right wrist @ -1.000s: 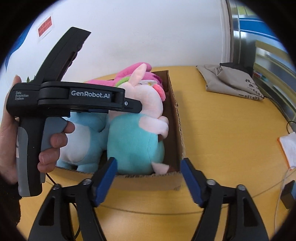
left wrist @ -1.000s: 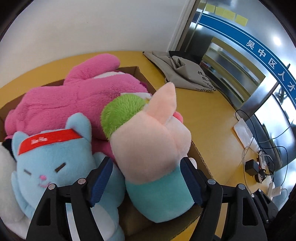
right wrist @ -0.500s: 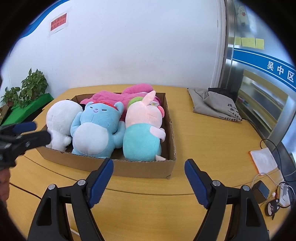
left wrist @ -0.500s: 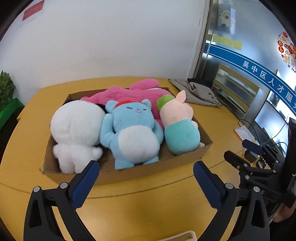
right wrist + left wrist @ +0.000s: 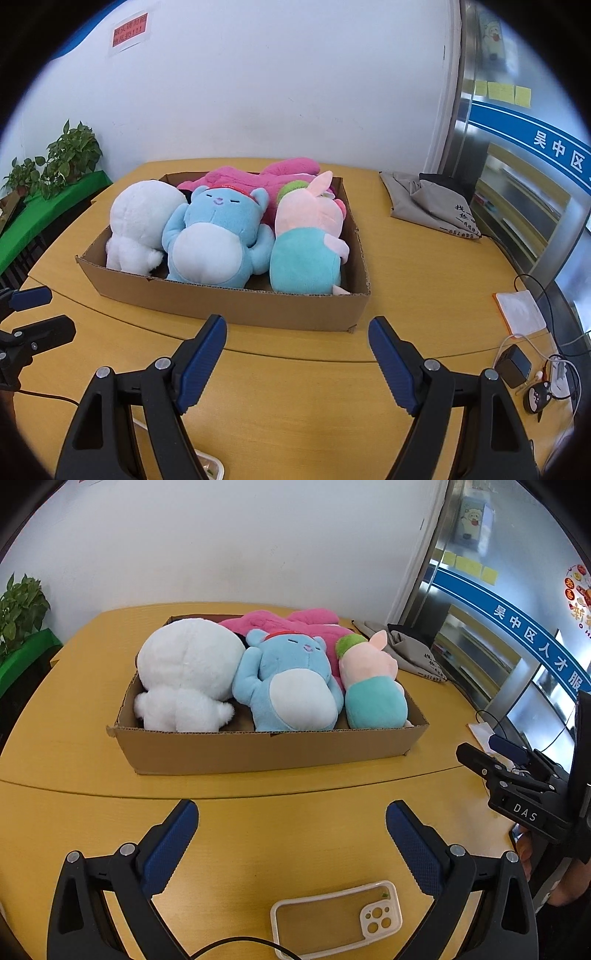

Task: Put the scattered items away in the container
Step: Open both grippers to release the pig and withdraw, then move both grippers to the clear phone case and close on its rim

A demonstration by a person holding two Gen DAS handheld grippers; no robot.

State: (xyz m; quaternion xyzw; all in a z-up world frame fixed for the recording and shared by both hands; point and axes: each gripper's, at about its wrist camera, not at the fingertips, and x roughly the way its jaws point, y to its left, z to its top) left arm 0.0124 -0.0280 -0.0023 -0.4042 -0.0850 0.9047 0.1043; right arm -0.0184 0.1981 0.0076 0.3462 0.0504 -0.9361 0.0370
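Observation:
A cardboard box (image 5: pixel 266 751) (image 5: pixel 236 306) sits on the yellow table. It holds a white plush (image 5: pixel 188 679) (image 5: pixel 140 221), a blue bear plush (image 5: pixel 291 690) (image 5: pixel 218 240), a pink-and-teal pig plush (image 5: pixel 373 694) (image 5: pixel 306 243) and a magenta plush (image 5: pixel 291 618) (image 5: pixel 258 173) behind them. My left gripper (image 5: pixel 291 812) is open and empty, well in front of the box. My right gripper (image 5: pixel 297 328) is open and empty just before the box's front wall. It also shows at the right edge of the left wrist view (image 5: pixel 491 753).
A clear phone case (image 5: pixel 336 919) lies on the table under my left gripper. A grey bag (image 5: pixel 432 203) lies at the back right. Cables and a charger (image 5: pixel 517 365) sit at the right edge. Potted plants (image 5: pixel 70 155) stand left.
Both grippers have pulled back from the box. The left gripper let go of the pig plush, which now rests in the box's right end. Both sets of jaws stay open.

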